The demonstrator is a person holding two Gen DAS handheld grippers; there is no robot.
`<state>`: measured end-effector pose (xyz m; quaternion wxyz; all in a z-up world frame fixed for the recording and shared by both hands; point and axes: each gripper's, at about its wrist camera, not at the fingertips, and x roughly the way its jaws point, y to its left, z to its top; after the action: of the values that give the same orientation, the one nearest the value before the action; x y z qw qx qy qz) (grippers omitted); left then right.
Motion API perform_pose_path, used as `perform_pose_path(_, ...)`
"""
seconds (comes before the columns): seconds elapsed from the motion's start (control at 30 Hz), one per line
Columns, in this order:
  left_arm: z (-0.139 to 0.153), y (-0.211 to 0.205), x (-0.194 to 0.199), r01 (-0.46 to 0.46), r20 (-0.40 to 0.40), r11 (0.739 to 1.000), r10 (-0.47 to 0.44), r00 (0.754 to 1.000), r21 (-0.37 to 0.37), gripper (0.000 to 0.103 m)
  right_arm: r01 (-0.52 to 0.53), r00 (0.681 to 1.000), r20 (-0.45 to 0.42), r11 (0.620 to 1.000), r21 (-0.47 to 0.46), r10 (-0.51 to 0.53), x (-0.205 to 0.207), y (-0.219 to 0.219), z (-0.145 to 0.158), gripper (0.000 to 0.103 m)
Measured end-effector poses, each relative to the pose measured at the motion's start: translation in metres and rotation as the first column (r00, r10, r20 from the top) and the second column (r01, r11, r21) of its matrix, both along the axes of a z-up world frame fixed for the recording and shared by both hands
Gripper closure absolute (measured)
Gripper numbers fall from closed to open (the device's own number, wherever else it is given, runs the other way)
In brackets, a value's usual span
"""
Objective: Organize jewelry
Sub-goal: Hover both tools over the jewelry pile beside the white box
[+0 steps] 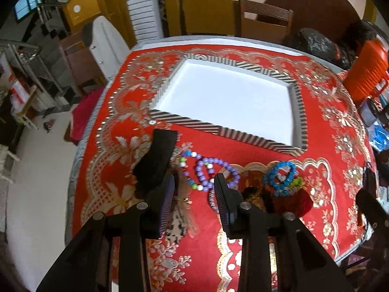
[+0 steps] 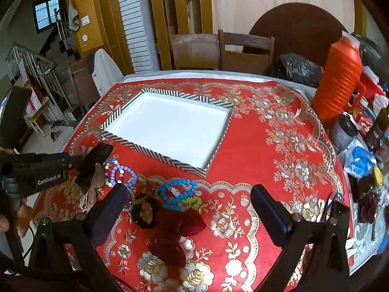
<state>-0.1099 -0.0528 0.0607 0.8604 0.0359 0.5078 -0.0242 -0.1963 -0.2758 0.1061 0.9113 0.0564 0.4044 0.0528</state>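
A striped-rim tray with a white inside lies on the red tablecloth; it also shows in the right wrist view. In front of it lie a purple bead bracelet, a blue bead bracelet, a green one and darker pieces. My left gripper is open just above the purple bracelet and a brownish piece. My right gripper is open wide above the blue bracelet and dark pieces.
A black object lies left of the beads. An orange ribbed jug and clutter stand at the table's right side. Wooden chairs stand behind the table. The table edge drops off on the left.
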Motion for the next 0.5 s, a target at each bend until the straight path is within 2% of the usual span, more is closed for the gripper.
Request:
perform_pose_path(0.2, -0.004, 0.006, -0.008, -0.03, -0.018, 1.0, 0.03, 0.999, -0.002, 0.089, 0.007, 1.0, 0.009, 0.999, 0.046, -0.007, 0.006, 0.001, 0.003, 0.0)
perform_pose_path(0.4, -0.007, -0.004, -0.02, 0.021, -0.047, 0.998, -0.018, 0.999, 0.052, 0.089, 0.019, 1.0, 0.001, 0.998, 0.055, -0.019, 0.013, 0.009, 0.003, 0.0)
perform_pose_path(0.5, -0.007, -0.003, -0.021, 0.036, -0.058, 0.999, -0.034, 0.998, 0.038, 0.089, 0.02, 1.0, 0.002, 0.998, 0.06, -0.02, 0.014, 0.011, 0.003, 0.0)
